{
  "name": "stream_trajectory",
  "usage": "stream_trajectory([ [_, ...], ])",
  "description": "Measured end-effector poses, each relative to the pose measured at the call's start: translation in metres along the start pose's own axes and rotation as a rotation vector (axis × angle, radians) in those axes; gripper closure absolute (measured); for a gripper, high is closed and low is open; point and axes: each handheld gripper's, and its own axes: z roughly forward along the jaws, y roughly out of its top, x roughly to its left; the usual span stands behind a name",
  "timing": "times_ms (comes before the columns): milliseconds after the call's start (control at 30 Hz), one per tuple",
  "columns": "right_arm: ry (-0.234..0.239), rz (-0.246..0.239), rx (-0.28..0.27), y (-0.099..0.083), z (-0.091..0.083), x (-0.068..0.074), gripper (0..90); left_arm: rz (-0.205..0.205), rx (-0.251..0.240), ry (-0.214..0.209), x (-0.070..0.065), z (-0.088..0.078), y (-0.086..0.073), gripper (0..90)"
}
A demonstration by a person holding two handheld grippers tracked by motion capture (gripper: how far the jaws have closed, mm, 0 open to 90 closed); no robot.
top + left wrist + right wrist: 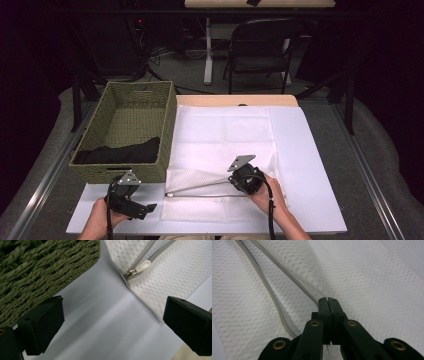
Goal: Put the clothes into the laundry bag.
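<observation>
A white mesh bag (220, 145) lies flat on the white table top (310, 165), its grey zip open in a narrow V. The zip's white pull (142, 265) sits at the closed end (170, 194), near the basket's front corner. My right gripper (232, 181) (328, 301) is shut on the upper zip edge (294, 282) of the bag and holds that flap a little raised. The lower zip edge (269, 295) lies flat beside it. My left gripper (143, 203) (113, 312) stands open over bare table, between the basket and the bag's corner, with nothing between its pads.
A green woven basket (170, 125) (37, 270) stands at the table's left with black cloth (120, 150) in its near end. A folding chair (262, 47) and a table leg stand on the floor beyond the far edge.
</observation>
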Motion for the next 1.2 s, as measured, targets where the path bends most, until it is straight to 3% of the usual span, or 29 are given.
stream_trajectory([
  [233,-0.032,-0.009,-0.061,0.007,-0.015,-0.001,90.0,0.054,-0.017,-0.018,-0.004,-0.007,0.003,3.4],
  [433,-0.021,0.0,-0.047,0.004,-0.01,-0.004,90.0,0.185,0.002,-0.057,-0.013,-0.019,0.009,2.8],
  [567,-0.016,-0.012,-0.041,0.003,-0.009,-0.002,90.0,0.234,-0.016,-0.067,-0.015,-0.034,0.013,5.4],
  [767,-0.02,-0.021,-0.045,0.003,-0.011,-0.001,90.0,0.231,-0.036,-0.063,-0.001,-0.052,0.022,5.4],
  [1067,-0.015,-0.024,-0.039,0.002,-0.008,-0.002,90.0,0.281,-0.022,-0.014,0.014,-0.07,0.046,1.6],
  [1200,-0.016,-0.023,-0.036,0.002,-0.009,-0.002,90.0,0.33,-0.006,-0.001,0.02,-0.077,0.058,0.3],
])
